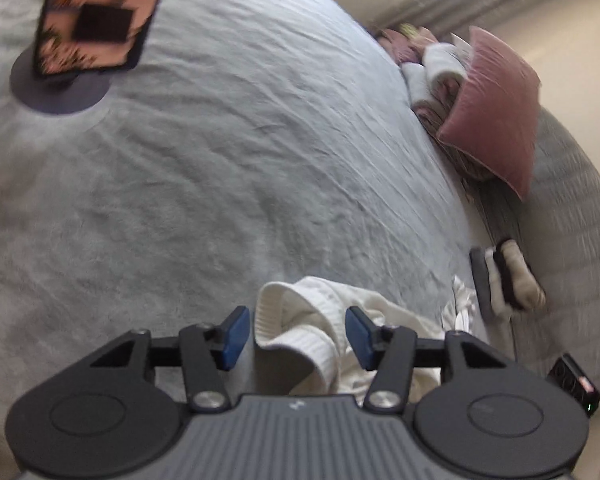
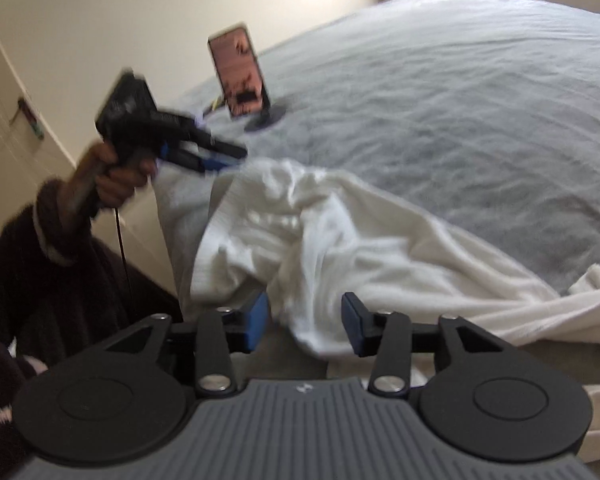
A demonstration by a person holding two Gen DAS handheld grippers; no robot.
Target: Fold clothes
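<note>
There is 1 white garment (image 2: 320, 240), crumpled at the near edge of the grey bed cover (image 2: 440, 100), and 2 grippers work over it. In the left wrist view the left gripper (image 1: 296, 336) fills the bottom of the frame, its 2 blue pads (image 1: 234, 338) spread apart, with a ribbed cuff or hem of the garment (image 1: 296, 332) lying in the gap between them; neither pad visibly presses the cloth. In the right wrist view the right gripper (image 2: 304, 328) sits at the bottom centre, its jaws also parted, and a fold of the white cloth hangs down between them without being pinched.

Only the right wrist view shows the left gripper from outside (blurred, at centre left), held by the person's hand (image 2: 116, 176) in a dark sleeve just above the garment's upper edge. It also shows 1 phone on a round stand (image 2: 242, 74), which appears at the upper left of the left wrist view too.

Only the left wrist view shows 1 pink cushion (image 1: 496, 108) at upper right, a heap of white and pink fabric (image 1: 432, 72) beside it, 1 small stack of folded items (image 1: 508, 280) at right, and 1 small black device (image 1: 576, 384) at lower right.
</note>
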